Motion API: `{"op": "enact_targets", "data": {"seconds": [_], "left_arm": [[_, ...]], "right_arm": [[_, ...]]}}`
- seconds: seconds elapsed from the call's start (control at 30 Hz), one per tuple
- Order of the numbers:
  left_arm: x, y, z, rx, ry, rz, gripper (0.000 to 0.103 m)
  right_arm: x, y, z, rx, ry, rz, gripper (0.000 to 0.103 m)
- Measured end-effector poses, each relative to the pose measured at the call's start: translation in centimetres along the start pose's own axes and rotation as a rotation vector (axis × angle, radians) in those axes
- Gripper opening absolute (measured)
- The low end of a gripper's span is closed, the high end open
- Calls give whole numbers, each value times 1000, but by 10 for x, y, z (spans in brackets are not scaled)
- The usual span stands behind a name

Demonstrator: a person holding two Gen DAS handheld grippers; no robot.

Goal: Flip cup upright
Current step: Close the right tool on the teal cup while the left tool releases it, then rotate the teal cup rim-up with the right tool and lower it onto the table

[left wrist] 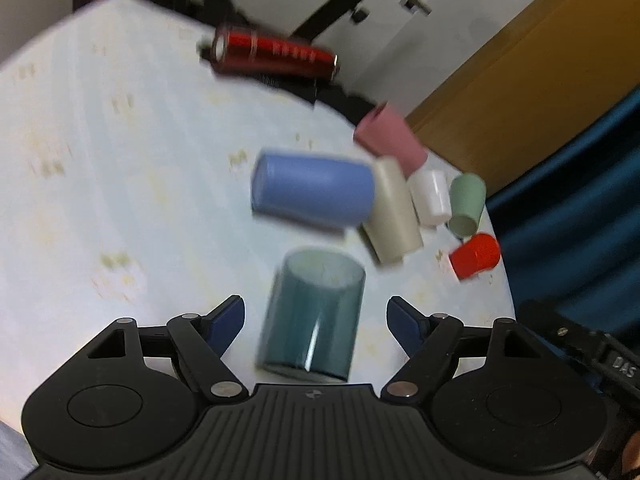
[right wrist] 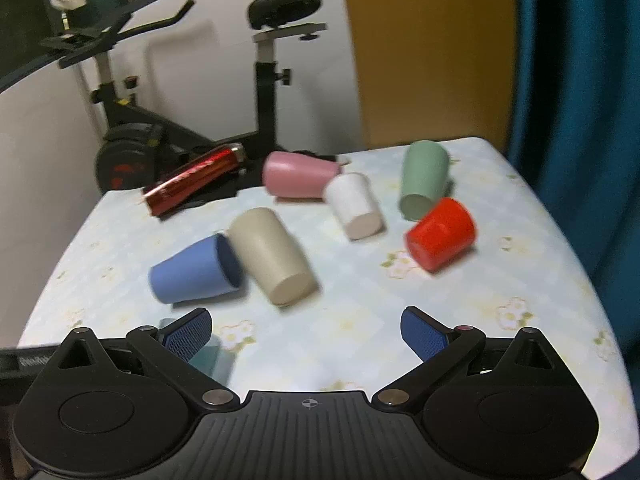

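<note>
A clear teal cup (left wrist: 314,316) sits between the open fingers of my left gripper (left wrist: 316,320), its open mouth facing away; the jaws do not touch it. Its tilt is hard to tell through the blur. Beyond it lie a blue cup (left wrist: 314,194), a beige cup (left wrist: 392,212), a white cup (left wrist: 430,198), a pink cup (left wrist: 390,138), a green cup (left wrist: 466,204) and a red cup (left wrist: 476,256), all on their sides. My right gripper (right wrist: 306,334) is open and empty above the near table, with the blue cup (right wrist: 196,270) and beige cup (right wrist: 272,256) ahead of it.
A shiny red cylinder (left wrist: 276,54) lies at the far table edge. The table (right wrist: 520,240) has a pale floral cloth. An exercise bike (right wrist: 264,80) stands behind it, with a wooden panel (right wrist: 432,48) and a blue curtain (right wrist: 580,80) to the right.
</note>
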State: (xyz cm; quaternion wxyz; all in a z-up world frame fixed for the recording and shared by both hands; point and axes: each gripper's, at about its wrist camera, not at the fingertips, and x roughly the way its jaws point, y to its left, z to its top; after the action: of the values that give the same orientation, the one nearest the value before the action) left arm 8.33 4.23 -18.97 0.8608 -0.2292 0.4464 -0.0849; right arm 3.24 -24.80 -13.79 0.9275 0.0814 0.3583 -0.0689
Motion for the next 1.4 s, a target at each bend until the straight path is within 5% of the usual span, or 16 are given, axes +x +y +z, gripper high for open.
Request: {"op": "enact_targets", "data": {"seconds": [0.37, 0.67, 1.4], "left_arm": [[-72, 30, 32, 203, -271, 322, 81], [-89, 50, 40, 192, -387, 557, 86], [-72, 63, 18, 157, -297, 510, 86]], "right_arm": [[36, 40, -2, -16, 97, 134, 93], [83, 66, -1, 46, 239, 185, 92], [157, 96, -11, 68, 442, 128, 67]]}}
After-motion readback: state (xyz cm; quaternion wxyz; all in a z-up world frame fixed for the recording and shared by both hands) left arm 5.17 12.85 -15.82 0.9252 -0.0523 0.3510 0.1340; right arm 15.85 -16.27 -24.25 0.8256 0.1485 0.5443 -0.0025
